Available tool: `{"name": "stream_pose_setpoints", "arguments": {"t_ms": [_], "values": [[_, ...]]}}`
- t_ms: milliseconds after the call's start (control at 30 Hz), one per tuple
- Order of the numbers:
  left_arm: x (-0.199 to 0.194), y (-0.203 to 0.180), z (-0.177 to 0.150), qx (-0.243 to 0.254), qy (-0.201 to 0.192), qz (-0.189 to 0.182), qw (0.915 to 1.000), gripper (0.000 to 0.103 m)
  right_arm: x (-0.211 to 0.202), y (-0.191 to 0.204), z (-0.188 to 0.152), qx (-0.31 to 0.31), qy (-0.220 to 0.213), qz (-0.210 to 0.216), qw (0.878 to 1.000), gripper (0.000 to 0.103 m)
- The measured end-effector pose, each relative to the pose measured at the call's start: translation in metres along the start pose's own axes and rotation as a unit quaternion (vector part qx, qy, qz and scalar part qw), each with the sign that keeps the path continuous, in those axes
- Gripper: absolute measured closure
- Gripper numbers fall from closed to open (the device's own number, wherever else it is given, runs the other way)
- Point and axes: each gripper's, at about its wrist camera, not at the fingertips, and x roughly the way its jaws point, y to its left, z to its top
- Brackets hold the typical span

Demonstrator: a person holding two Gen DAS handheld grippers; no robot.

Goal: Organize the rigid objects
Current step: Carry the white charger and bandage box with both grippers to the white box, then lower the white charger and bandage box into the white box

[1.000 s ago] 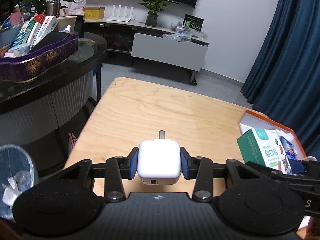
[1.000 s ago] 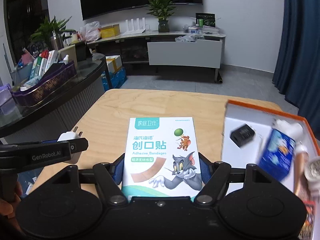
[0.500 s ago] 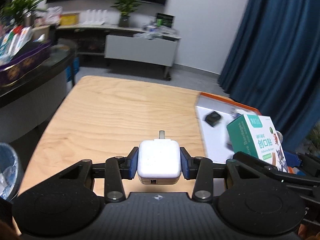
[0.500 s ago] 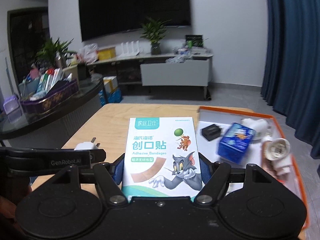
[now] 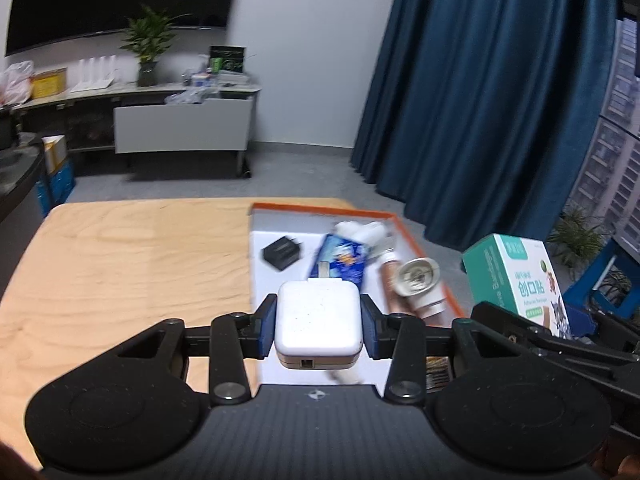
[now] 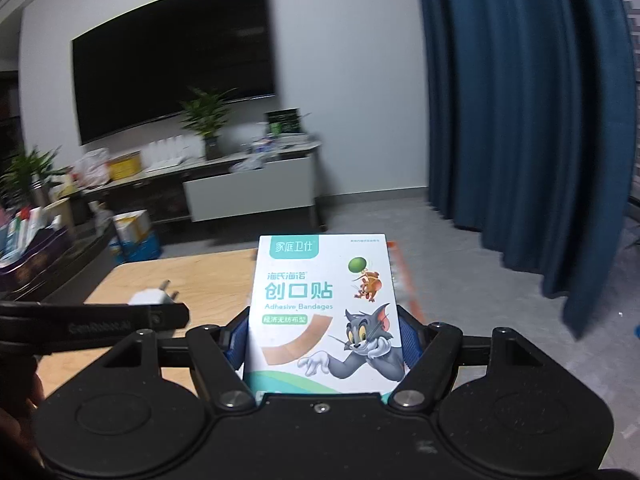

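Clearly "Adhesive Bandages" box point(image 6: 322, 312), right gripper point(image 6: 322, 344).

Both wrist views face forward, low over wooden table point(image 5: 120, 264), sharing it.

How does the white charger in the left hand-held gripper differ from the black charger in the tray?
The white charger is larger and pale; the black charger is smaller and dark. The white one is clamped in the left hand-held gripper above the tray; the black one lies loose on the tray floor. Both are boxy plug adapters.
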Motion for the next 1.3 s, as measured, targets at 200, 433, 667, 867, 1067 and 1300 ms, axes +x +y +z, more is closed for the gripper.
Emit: {"name": "stream_pose_setpoints", "arguments": {"t_ms": [200, 433, 667, 867, 1067, 1300], "values": [[0.006, -0.019, -0.004, 0.019, -0.006, 0.0, 0.9998, 0.061, -0.001, -0.019, -0.006, 0.008, 0.011, -0.015, 1.0, 0.019], [0.009, -0.027, -0.011, 0.018, -0.003, 0.004, 0.9998, 0.061, 0.007, -0.019, -0.006, -0.002, 0.022, -0.011, 1.0, 0.019], [0.009, -0.023, -0.013, 0.009, 0.005, 0.014, 0.9999, 0.061, 0.014, -0.017, -0.005, -0.008, 0.028, -0.011, 1.0, 0.019], [0.009, -0.021, -0.013, 0.004, 0.005, 0.013, 0.9999, 0.061, 0.017, -0.02, -0.003, -0.014, 0.032, -0.009, 0.999, 0.019], [0.011, -0.019, -0.014, 0.004, 0.008, 0.015, 0.9998, 0.061, 0.023, -0.021, -0.006, -0.019, 0.039, -0.011, 0.999, 0.019], [0.014, -0.018, -0.016, 0.006, 0.013, 0.015, 0.9998, 0.061, 0.029, -0.02, -0.003, -0.023, 0.047, -0.008, 0.999, 0.019]]}}
